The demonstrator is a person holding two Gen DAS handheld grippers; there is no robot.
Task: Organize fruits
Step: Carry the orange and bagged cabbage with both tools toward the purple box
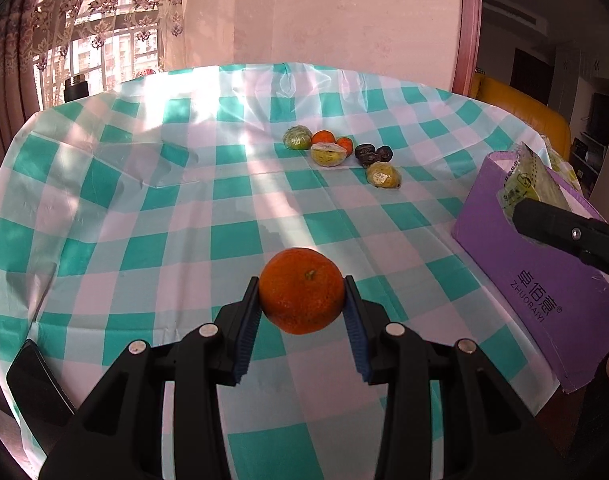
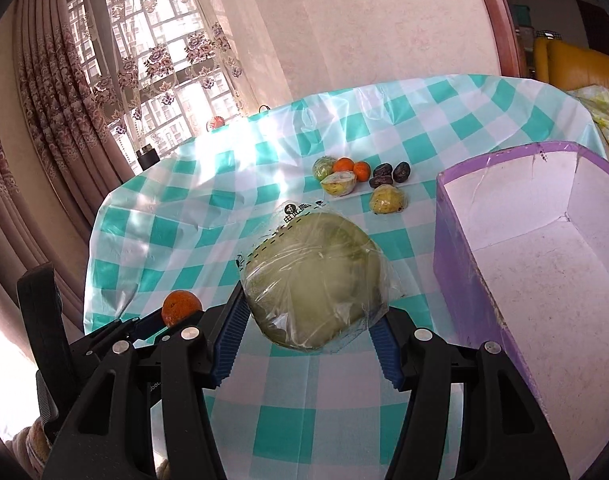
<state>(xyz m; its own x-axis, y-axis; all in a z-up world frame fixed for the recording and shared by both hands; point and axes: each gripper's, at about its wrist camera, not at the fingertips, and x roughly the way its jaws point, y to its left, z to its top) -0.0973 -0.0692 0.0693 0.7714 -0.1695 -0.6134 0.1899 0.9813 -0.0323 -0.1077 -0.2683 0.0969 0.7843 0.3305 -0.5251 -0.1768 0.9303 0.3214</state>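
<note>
Left tool (image 1: 302, 300) clamped on an orange (image 1: 301, 290), held above the checked desk (image 1: 144, 208). Right tool (image 2: 310, 316) grips a plastic-wrapped green fruit (image 2: 314, 280) — purple box (image 2: 544, 264) just right of it, open and empty. Farther back: loose fruit cluster (image 2: 358, 182) mid-desk, nothing between.

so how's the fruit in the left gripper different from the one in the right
The orange in the left gripper is bare, round and deep orange; the wrapped green fruit in the right gripper is pale green and sealed in clear printed plastic. The green fruit looks bulkier and lumpier, spreading the jaws wider than the orange does. Both are clamped between blue pads, lifted off the checked tablecloth.
</note>
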